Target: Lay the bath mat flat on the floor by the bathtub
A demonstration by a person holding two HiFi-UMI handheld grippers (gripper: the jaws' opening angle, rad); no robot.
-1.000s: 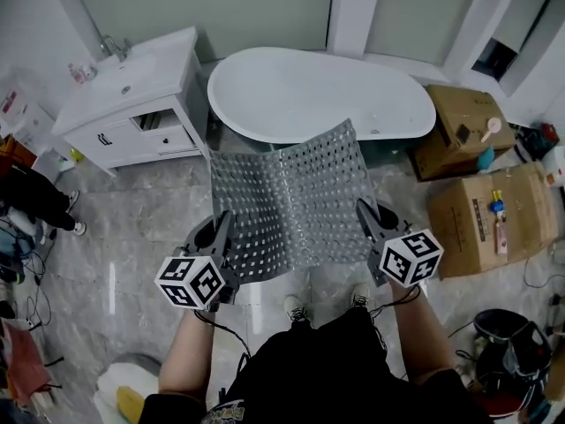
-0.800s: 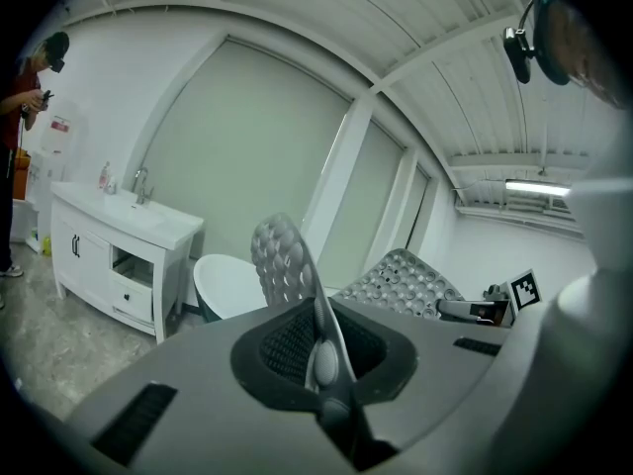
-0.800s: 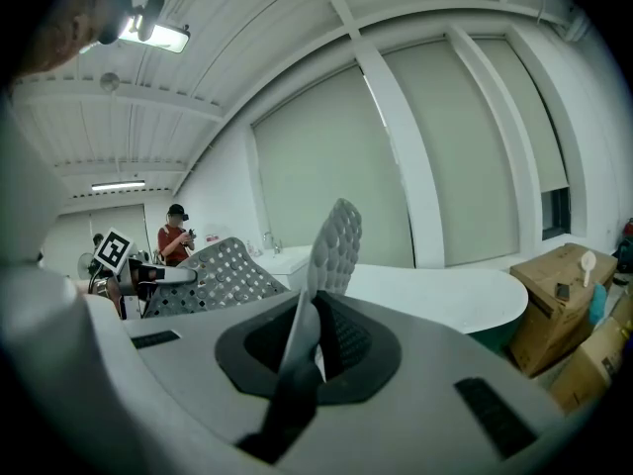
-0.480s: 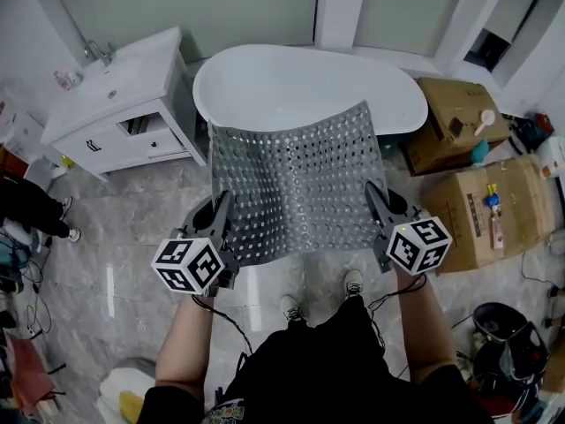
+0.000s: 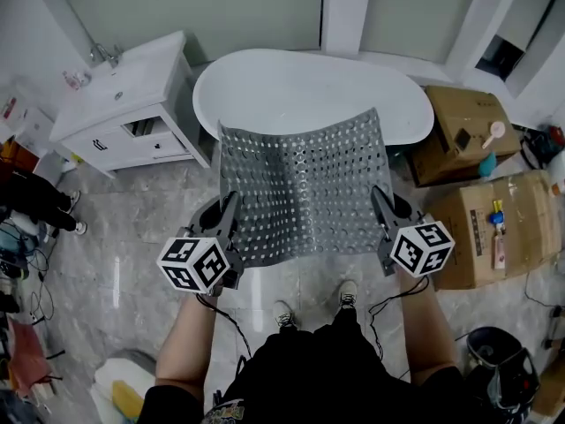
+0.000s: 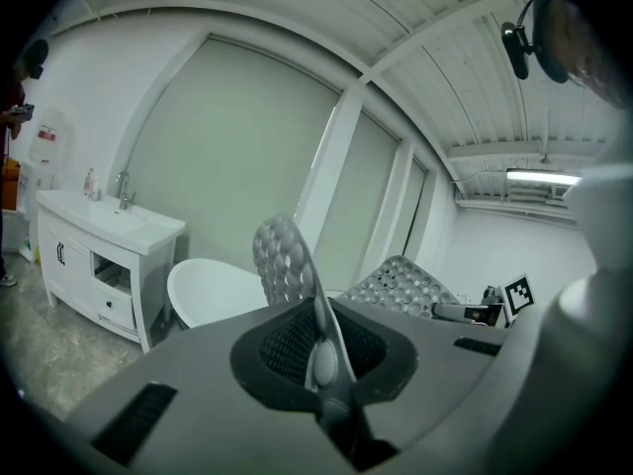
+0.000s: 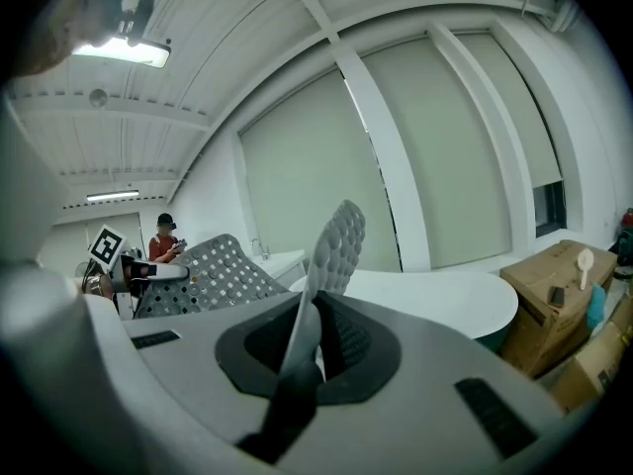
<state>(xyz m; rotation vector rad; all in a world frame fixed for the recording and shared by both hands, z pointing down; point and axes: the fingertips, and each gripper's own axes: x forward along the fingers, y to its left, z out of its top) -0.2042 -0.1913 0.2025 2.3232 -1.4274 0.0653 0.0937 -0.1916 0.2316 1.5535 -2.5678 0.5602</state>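
Item: bath mat, grey, perforated. Held in the air, spread and slightly sagging, over the floor in front of the bathtub. Left gripper: fingers clamped on the near left edge. Right gripper: same, near right edge. Step, as judged: positioning, mat not yet laid. Next move likely calls for lowering both sides evenly, then letting go

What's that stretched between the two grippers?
The perforated bath mat, held by the left gripper and right gripper at its near corners; the head view shows it.
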